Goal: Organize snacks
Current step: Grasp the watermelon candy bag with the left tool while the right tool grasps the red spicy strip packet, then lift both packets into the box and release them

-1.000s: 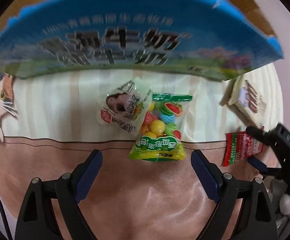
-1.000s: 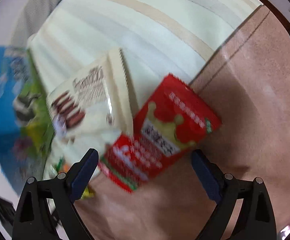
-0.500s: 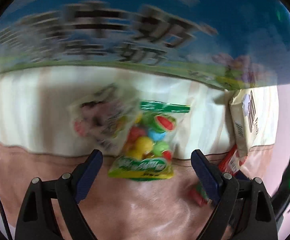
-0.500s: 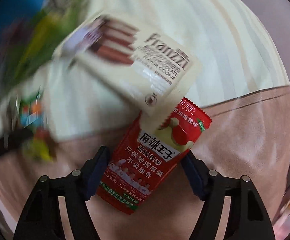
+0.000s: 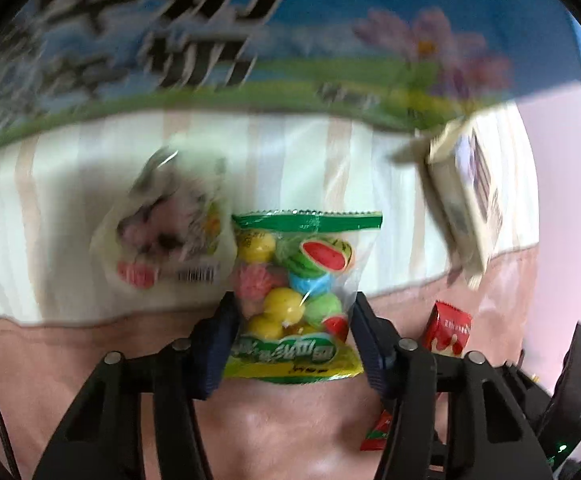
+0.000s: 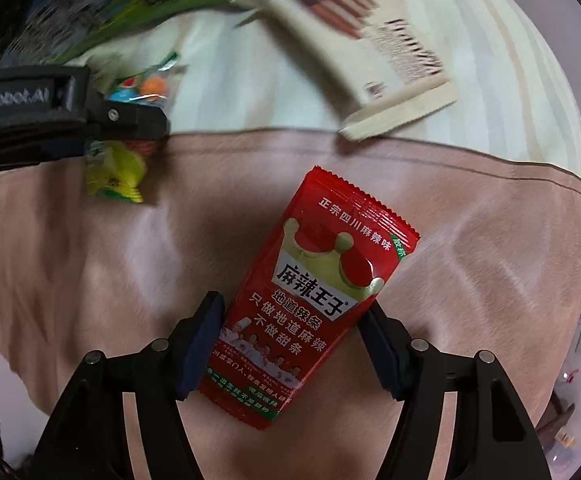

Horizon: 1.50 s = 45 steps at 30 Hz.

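Observation:
A clear candy bag [image 5: 298,280] with green and yellow ends and coloured balls inside lies across the edge of the striped cloth. My left gripper [image 5: 294,332] points down at it. Its jaws are closing, and both pads press the bag's sides. In the right wrist view the same bag [image 6: 118,172] shows at the left, under the left gripper's fingers [image 6: 130,118]. A red spicy-strip packet [image 6: 322,280] sits between the jaws of my right gripper [image 6: 290,340]. Those jaws are closing too, with the pads against the packet's edges. The red packet [image 5: 448,330] also shows at the right of the left wrist view.
A big blue milk carton box [image 5: 330,20] stands along the far side. A white packet with a picture [image 5: 170,232] lies left of the candy bag. A cream cookie pack [image 6: 370,52] rests on the striped cloth [image 5: 330,160]. A pinkish-brown surface [image 6: 490,280] is underneath.
The left jaws came down around the candy bag and closed on it. The right gripper rolled, closed on the red packet and drew it away from under the cookie pack.

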Tool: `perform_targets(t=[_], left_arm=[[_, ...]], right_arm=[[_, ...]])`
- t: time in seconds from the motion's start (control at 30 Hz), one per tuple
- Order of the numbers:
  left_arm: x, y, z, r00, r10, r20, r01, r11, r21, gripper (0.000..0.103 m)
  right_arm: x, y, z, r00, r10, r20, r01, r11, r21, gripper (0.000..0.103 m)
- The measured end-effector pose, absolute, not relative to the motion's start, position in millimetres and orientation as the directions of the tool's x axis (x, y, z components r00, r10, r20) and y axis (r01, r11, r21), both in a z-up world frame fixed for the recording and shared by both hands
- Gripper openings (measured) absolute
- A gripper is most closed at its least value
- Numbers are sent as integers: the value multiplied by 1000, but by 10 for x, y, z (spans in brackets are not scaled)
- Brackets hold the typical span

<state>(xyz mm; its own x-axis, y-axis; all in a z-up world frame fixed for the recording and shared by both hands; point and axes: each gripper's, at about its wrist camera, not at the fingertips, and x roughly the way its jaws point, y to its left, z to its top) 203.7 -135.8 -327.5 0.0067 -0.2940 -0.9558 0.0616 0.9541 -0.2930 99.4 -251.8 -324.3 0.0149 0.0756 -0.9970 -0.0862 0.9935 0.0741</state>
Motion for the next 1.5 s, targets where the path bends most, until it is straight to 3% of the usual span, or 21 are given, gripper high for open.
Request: perform_targets(t=[0.43,0.5,0.57,0.7,0.77,0.87,0.97,1.07,1.13,1.23,1.5], left_arm=[[596,-949,-3429,-71,-235,-969,29,971,-238,52],[488,-893,-3465,-88,-257,-963,28,965,-260,53],[431,-857,-3575,-127,-308,-943,12,950,-312,69],[445,-900,-3777,-164,-323,-932,28,943,-332,73],[506,-865,-3791,-144,-335,-931,23,940,-341,71],[487,-750,-3677,-103,-330,-938,37,941,-335,50],[498,-616,-3634,-79,-319,-944,17,947,-321,49],[499,-473,-3575,-70,-316,-946,-8,949,-316,49],[443,-196,-3552,-58,-316,-947,-16,949,-316,49],[460,-104,-3443,-39,-316,-948,-20,949,-316,49],[582,80,-3059,31,-329,-944,-11,944,-330,49]], right_arm=[[671,-1867,-3209,-46,102,-994,-363,925,111,71],[709,-1870,-3175,-75,142,-987,-327,932,159,78],[753,-1990,-3087,-74,231,-970,-204,949,242,84],[871,-2313,-3024,-60,297,-953,15,955,297,84],[864,-2348,-3063,-65,277,-959,54,960,274,84],[1012,-2266,-3147,-75,204,-976,60,978,200,84],[1058,-2091,-3189,-75,126,-989,69,990,121,85],[1097,-1986,-3208,-49,24,-999,41,999,22,73],[1004,-1873,-3236,-18,-7,-1000,16,1000,-7,56],[939,-1768,-3164,23,-14,-1000,-7,1000,-14,49],[576,-1478,-2773,151,40,-988,-7,999,40,47]])
